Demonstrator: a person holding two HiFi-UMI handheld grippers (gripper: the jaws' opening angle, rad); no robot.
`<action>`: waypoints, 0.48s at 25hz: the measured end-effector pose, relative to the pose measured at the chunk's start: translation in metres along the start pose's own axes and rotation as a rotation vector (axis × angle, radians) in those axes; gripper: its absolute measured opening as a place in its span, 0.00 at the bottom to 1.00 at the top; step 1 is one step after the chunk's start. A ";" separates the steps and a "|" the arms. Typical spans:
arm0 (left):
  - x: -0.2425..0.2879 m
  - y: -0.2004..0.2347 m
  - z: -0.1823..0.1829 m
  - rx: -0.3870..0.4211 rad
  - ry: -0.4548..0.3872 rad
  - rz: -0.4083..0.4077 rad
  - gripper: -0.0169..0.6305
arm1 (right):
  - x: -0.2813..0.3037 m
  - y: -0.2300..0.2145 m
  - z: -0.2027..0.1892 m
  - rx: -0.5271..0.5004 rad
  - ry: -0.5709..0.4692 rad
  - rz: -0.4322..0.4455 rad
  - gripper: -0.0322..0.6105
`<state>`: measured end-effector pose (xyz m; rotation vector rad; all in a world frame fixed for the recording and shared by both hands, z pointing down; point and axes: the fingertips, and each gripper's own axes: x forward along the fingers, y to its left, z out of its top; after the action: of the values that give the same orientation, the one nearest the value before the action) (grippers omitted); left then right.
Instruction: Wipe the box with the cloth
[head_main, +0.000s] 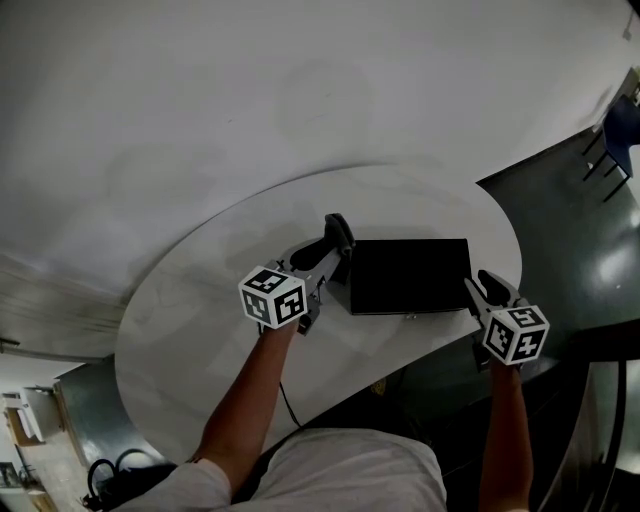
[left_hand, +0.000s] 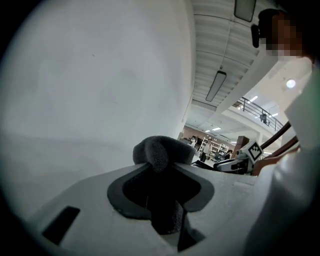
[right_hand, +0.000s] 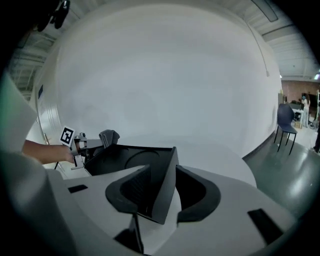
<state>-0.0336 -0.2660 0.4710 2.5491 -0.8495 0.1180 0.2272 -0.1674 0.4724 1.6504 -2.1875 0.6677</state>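
Left gripper (left_hand: 161, 175) is shut tight on a wad of dark grey cloth (left_hand: 161, 150), which bulges out above its two pads; in the head view this gripper (head_main: 332, 252) presses the cloth (head_main: 339, 230) against the far left corner of the black box (head_main: 410, 275). The right gripper (right_hand: 162, 195) has its jaws closed to a narrow gap on a thin upright wall of the box (right_hand: 125, 159), one pad inside and one outside. From above, this gripper (head_main: 480, 290) sits at the box's near right corner. Both marker cubes face up, and a bare forearm (head_main: 248, 400) runs back from the left one towards the person's light shirt. The box lies flat on the right half of a round white table (head_main: 190, 310), its long sides running left to right. Looking along the right gripper's jaws, the box's dark inside shows a faint circular mark, and the left gripper (right_hand: 84, 145) with the cloth (right_hand: 109, 136) is at its far end. Beyond the table rises a plain white wall (head_main: 300, 90). To the right lies a dark glossy floor (head_main: 570, 210), where a blue chair (right_hand: 286, 119) stands well apart from the table.
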 end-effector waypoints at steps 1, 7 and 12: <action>0.001 0.001 -0.003 -0.021 0.007 -0.008 0.19 | 0.003 0.000 -0.003 0.021 0.014 0.008 0.24; 0.000 -0.002 -0.017 -0.044 0.048 -0.038 0.19 | 0.009 -0.001 -0.011 0.049 0.037 0.005 0.23; -0.005 -0.008 -0.026 -0.018 0.085 -0.052 0.19 | 0.010 0.002 -0.012 0.064 0.031 0.020 0.23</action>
<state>-0.0314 -0.2460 0.4900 2.5275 -0.7484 0.1999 0.2221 -0.1690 0.4870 1.6400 -2.1848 0.7714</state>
